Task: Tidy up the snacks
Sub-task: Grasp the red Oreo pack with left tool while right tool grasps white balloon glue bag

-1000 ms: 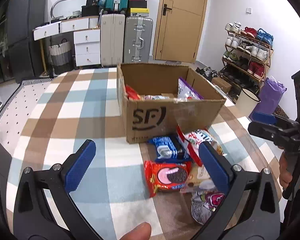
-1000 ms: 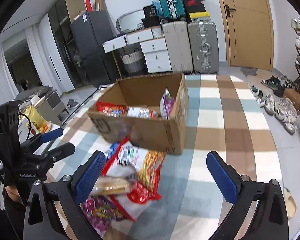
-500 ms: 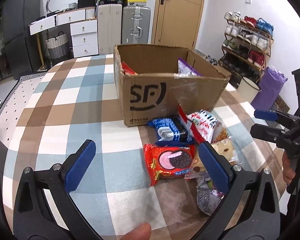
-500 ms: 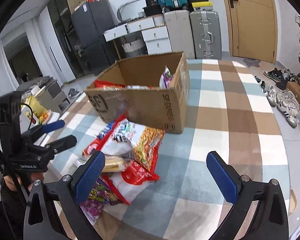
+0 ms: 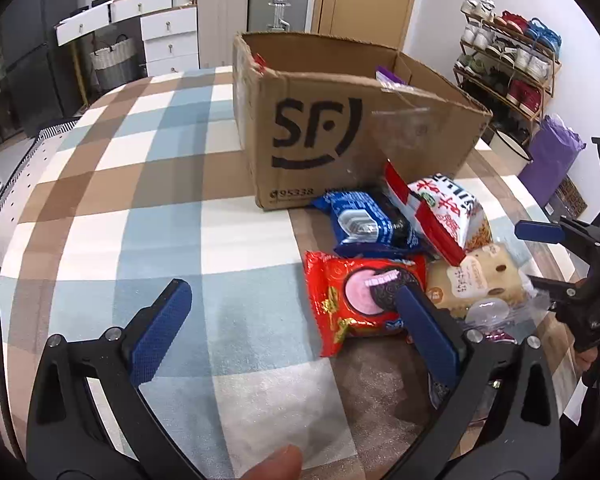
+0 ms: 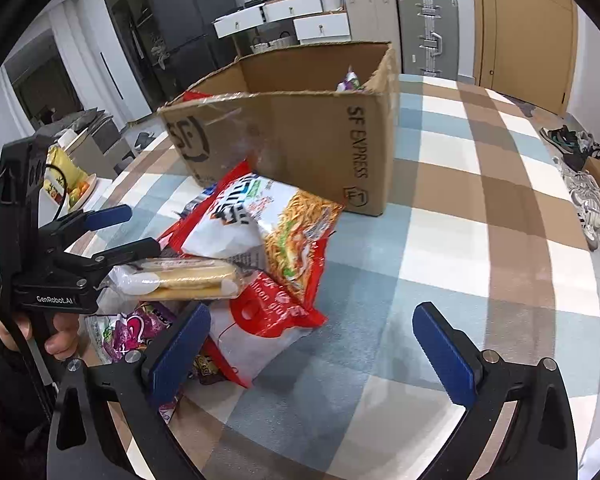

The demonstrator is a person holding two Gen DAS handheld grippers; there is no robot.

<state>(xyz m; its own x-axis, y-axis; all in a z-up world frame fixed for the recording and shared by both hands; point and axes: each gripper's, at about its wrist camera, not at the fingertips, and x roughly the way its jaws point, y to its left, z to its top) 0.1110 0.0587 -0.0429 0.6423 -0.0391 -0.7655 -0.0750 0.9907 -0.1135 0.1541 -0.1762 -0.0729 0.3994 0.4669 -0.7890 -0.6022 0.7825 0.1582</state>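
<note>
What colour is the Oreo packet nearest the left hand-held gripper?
Red, with a pink-filled cookie pictured on it: the Oreo packet, clearest in the left wrist view.

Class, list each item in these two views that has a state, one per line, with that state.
Cardboard box: open-topped, upright, snacks inside.
Left tool: open, empty, near the red cookie pack.
Right tool: open, empty.
Blue cookie pack: sealed, lying outside the box.
Noodle bag: sealed, leaning on the pile.
Door: closed.

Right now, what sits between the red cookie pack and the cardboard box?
In the left wrist view, a blue cookie pack lies between the red cookie pack and the box, its far end close against the box's front.
</note>
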